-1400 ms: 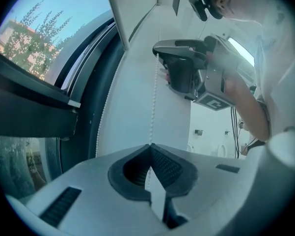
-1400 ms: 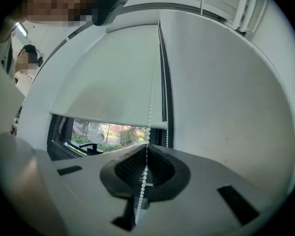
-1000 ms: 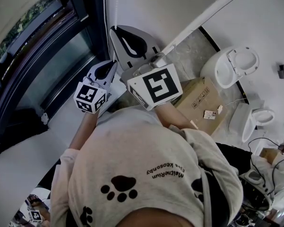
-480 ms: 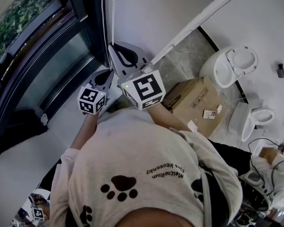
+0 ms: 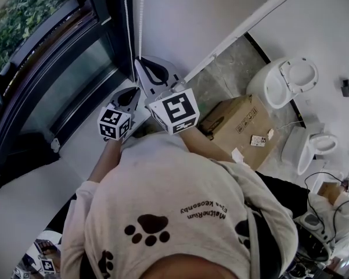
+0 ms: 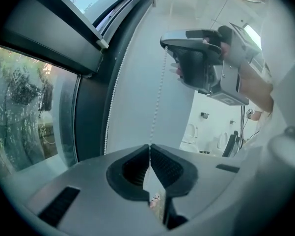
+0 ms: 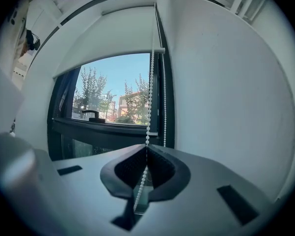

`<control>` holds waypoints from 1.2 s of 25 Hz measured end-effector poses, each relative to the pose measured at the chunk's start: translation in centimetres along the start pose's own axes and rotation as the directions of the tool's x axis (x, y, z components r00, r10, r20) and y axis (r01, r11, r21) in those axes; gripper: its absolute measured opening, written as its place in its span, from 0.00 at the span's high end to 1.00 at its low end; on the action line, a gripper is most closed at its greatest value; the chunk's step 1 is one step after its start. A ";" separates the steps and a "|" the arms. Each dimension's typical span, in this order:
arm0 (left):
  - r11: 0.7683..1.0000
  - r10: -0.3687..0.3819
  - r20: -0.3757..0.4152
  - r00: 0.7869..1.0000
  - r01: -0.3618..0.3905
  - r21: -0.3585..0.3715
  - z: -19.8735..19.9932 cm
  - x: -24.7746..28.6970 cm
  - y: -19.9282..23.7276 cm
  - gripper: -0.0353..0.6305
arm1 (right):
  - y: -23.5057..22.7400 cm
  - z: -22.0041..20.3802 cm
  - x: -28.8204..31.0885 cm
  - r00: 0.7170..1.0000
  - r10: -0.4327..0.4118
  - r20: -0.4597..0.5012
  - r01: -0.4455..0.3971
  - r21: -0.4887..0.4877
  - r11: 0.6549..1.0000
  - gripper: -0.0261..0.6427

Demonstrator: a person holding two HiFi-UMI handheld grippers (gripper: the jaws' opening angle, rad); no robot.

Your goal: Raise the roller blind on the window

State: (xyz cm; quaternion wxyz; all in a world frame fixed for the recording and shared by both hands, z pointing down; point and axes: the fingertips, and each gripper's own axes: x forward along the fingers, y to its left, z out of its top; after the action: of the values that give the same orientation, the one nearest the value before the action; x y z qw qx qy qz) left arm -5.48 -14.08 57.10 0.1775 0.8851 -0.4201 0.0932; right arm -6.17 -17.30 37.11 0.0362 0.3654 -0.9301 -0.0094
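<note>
A white bead chain [image 5: 140, 22] hangs beside the dark window frame [image 5: 58, 86]. My right gripper [image 5: 140, 63] is shut on one strand of it, and in the right gripper view [image 7: 147, 145] the beads [image 7: 150, 92] run up from the closed jaws. My left gripper [image 5: 138, 89] sits just below, also shut on the chain [image 6: 159, 92], which rises from its jaws [image 6: 149, 145] to the right gripper [image 6: 201, 58] above. The white roller blind [image 7: 113, 33] is partly up, its bottom bar [image 7: 108, 63] above the open glass. A second strand [image 6: 115, 92] hangs free by the frame.
A white wall [image 5: 191, 10] stands right of the window. A cardboard box [image 5: 238, 124] lies on the floor behind me, with two toilets [image 5: 284, 80] [image 5: 313, 147] beyond it. A pale sill [image 5: 87, 144] runs below the glass.
Both grippers have sunk together, still closed on the chain, and now sit nearer my body. More greenery shows through the glass at the top left.
</note>
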 end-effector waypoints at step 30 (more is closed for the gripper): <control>0.982 -0.146 0.307 0.940 0.100 0.162 26.8 -7.9 -4.8 0.79 | -0.8 -0.1 0.6 1.000 0.007 0.009 -0.007 -0.003 1.000 0.95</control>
State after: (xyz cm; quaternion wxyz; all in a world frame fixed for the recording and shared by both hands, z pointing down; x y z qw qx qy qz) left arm -6.31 -16.20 28.81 0.0485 0.9235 -0.3792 -0.0318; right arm -6.10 -18.28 37.27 0.0326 0.3619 -0.9316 -0.0121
